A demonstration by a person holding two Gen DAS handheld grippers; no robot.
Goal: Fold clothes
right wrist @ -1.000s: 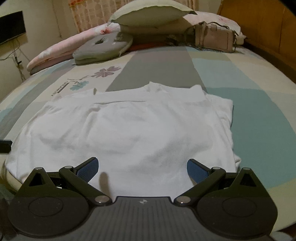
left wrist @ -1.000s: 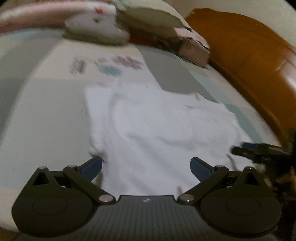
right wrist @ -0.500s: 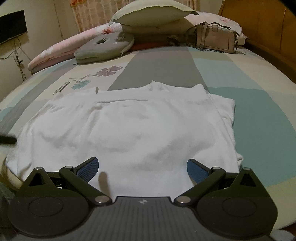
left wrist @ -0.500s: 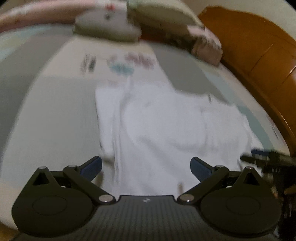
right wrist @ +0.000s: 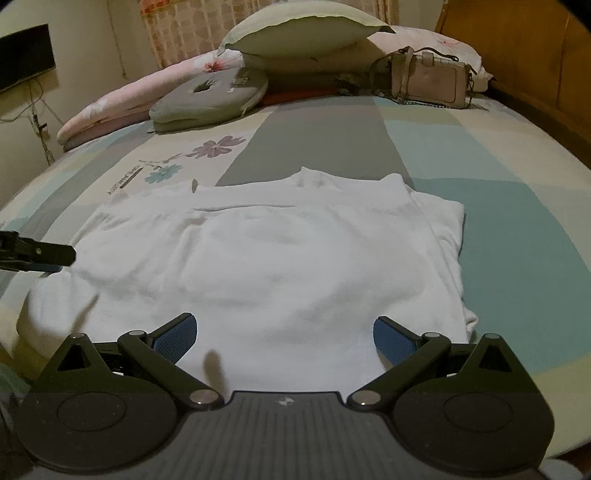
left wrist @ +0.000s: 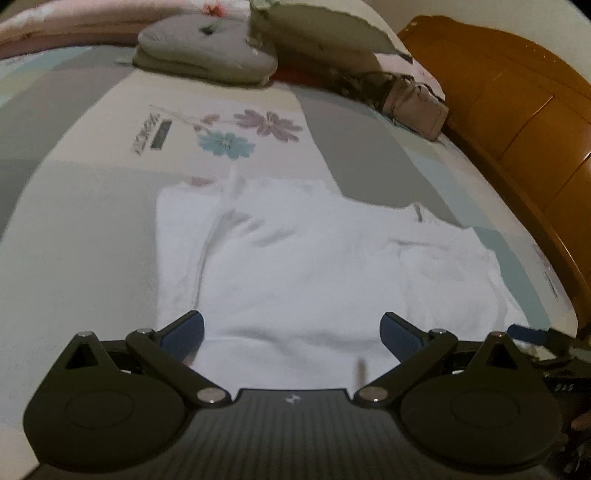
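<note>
White shirt (right wrist: 273, 258) spread flat mid-frame on patchwork bedspread (right wrist: 517, 206), sleeves tucked in, hem toward lower frame, so likely ready for lengthwise fold. Right gripper (right wrist: 285, 334) spread wide, empty, poised over hem. Left gripper (left wrist: 291, 332) likewise spread over near edge. Handbag (right wrist: 430, 79), pillows (right wrist: 295, 31) upper frame, clear of work.

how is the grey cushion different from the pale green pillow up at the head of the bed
The grey cushion is flat and round with a hole in its middle; the pale green pillow is plump, with no hole. The grey cushion lies straight on the bedspread; the pale green pillow sits on top of other bedding. Both lie beyond the white shirt.
</note>
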